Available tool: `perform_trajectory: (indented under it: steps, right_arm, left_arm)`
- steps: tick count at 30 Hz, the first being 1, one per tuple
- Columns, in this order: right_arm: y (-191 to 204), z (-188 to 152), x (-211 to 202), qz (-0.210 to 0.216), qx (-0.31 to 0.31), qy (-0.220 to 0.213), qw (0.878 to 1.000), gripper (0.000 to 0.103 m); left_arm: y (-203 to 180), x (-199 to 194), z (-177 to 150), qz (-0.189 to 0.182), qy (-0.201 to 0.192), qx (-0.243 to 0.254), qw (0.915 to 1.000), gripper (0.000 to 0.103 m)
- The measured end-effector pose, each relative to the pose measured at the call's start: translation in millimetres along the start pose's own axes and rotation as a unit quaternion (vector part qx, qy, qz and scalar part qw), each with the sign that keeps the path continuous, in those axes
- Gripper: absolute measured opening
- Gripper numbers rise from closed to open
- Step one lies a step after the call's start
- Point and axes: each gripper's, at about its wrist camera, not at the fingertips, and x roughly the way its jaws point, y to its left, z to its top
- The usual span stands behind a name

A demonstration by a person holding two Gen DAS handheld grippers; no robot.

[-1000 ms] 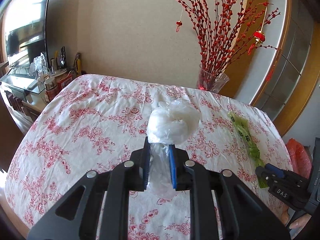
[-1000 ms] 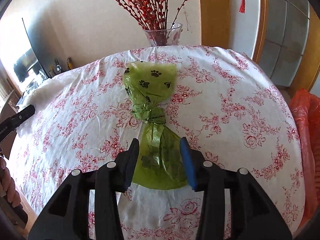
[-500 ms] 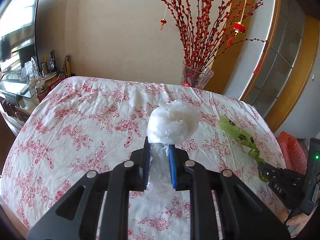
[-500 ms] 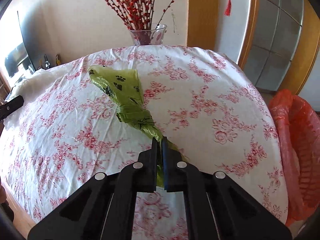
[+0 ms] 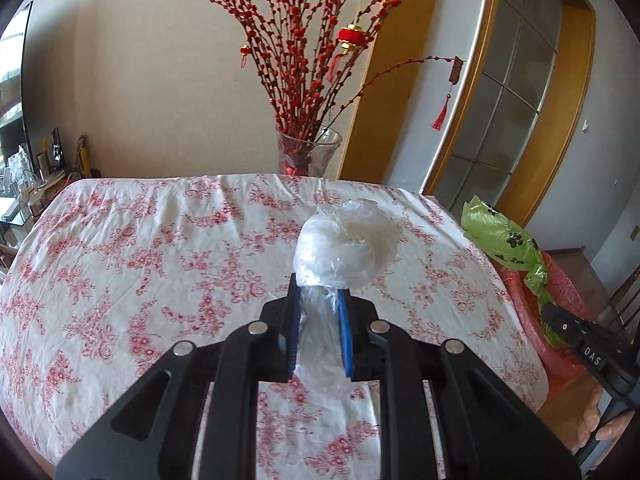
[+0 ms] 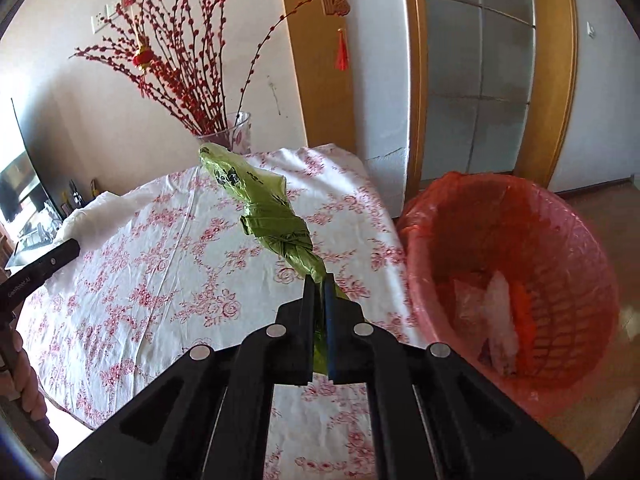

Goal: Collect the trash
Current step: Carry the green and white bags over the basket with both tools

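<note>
My left gripper (image 5: 319,292) is shut on a knotted clear plastic bag (image 5: 346,250) and holds it above the floral tablecloth (image 5: 160,248). My right gripper (image 6: 319,280) is shut on the tail of a knotted green bag with paw prints (image 6: 276,228), lifted off the table. The green bag also shows in the left wrist view (image 5: 504,244), held by the right gripper (image 5: 550,312) near the table's right edge. A bin lined with a red bag (image 6: 512,280) stands on the floor to the right of the table, with some trash inside.
A glass vase (image 5: 308,156) with red berry branches stands at the table's far edge. A TV and a cluttered shelf (image 5: 28,184) are at the far left. A glazed door with a wooden frame (image 6: 480,80) is behind the bin.
My right gripper closed on the green bag, lifted it off the table and swung right towards the red bin. My left gripper rose with the clear bag still held.
</note>
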Motion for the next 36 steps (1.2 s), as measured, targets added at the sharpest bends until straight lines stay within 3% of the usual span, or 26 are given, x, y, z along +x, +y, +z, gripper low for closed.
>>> perform_trajectory:
  steps: [16,26,36]
  right_arm:
    - [-78.8,-8.0,-55.7,-0.044,0.068,-0.048,0.996,0.005]
    - [-123.1,-15.3,-68.0,-0.074,0.106,-0.055,0.99,0.005]
    - [-145.5,-20.5,-69.4,-0.091,0.124,-0.054,0.987,0.005]
  left_arm:
    - [-100.0,-0.1,-9.7,-0.076,0.0,0.046,0.9961,0.018]
    - [-160.1,7.4,-23.6,-0.11,0.015,0.078,0.9908,0.018]
    - [-193.8,18.0,-30.4,-0.128,0.029,0.089,0.9874,0.018]
